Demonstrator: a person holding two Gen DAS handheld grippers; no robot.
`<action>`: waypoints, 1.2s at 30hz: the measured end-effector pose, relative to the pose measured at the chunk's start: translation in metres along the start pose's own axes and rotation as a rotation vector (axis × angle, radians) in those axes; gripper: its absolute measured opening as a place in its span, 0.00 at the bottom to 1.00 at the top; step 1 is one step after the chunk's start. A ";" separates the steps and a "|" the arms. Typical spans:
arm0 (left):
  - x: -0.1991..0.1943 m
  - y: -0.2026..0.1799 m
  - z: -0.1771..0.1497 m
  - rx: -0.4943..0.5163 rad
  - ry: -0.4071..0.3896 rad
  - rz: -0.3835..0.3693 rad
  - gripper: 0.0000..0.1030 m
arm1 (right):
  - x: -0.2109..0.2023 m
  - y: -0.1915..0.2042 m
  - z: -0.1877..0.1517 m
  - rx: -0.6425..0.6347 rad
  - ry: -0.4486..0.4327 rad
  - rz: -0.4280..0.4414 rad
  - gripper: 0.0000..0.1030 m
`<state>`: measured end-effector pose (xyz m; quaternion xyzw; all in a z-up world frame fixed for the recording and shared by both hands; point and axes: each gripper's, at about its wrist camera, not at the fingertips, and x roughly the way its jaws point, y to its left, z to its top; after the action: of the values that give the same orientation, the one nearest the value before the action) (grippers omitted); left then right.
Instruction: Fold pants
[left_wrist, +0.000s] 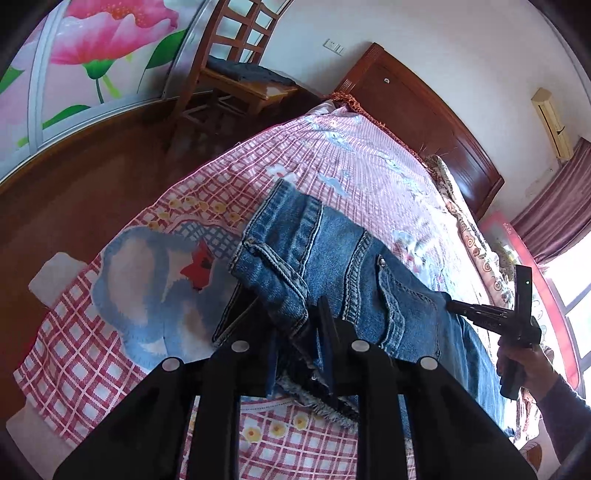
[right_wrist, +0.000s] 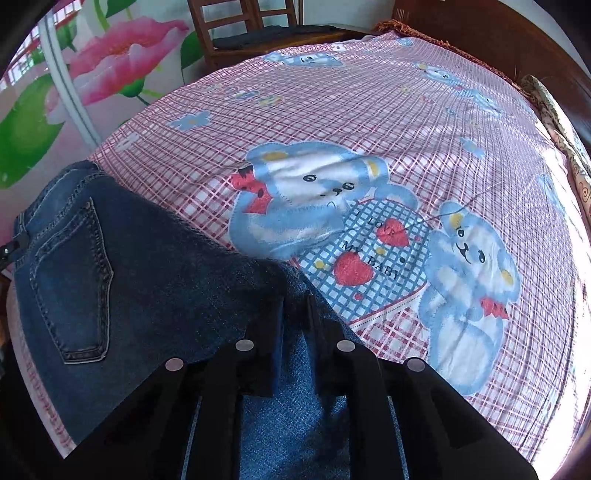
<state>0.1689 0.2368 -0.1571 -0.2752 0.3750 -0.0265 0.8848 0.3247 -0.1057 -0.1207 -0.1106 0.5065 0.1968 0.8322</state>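
Observation:
Blue denim pants (left_wrist: 332, 266) hang between my two grippers above a pink checked bedspread (left_wrist: 110, 332). My left gripper (left_wrist: 295, 332) is shut on the waistband and frayed hem end of the pants. The right gripper (left_wrist: 452, 305) shows at the right in the left wrist view, shut on the far edge of the pants. In the right wrist view, my right gripper (right_wrist: 295, 306) is shut on the denim; the pants (right_wrist: 129, 266) with a back pocket (right_wrist: 70, 280) stretch to the left.
The bedspread (right_wrist: 369, 129) with blue bear prints covers the bed. A wooden headboard (left_wrist: 424, 122) runs along the far side. A wooden chair (left_wrist: 240, 74) stands by the floral wardrobe door (left_wrist: 92, 55). Wooden floor (left_wrist: 74, 206) lies left of the bed.

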 end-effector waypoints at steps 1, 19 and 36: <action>0.002 0.004 -0.002 -0.011 0.013 0.007 0.24 | -0.004 -0.005 -0.002 0.037 -0.031 0.007 0.32; 0.009 -0.130 0.034 0.193 -0.057 -0.282 0.63 | -0.067 -0.088 -0.158 0.825 -0.207 0.314 0.35; 0.152 -0.131 0.036 0.144 0.151 -0.053 0.38 | -0.052 -0.127 -0.210 1.013 -0.186 0.346 0.00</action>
<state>0.3235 0.1037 -0.1691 -0.2181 0.4301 -0.0975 0.8706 0.1915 -0.3118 -0.1738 0.4073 0.4730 0.0712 0.7780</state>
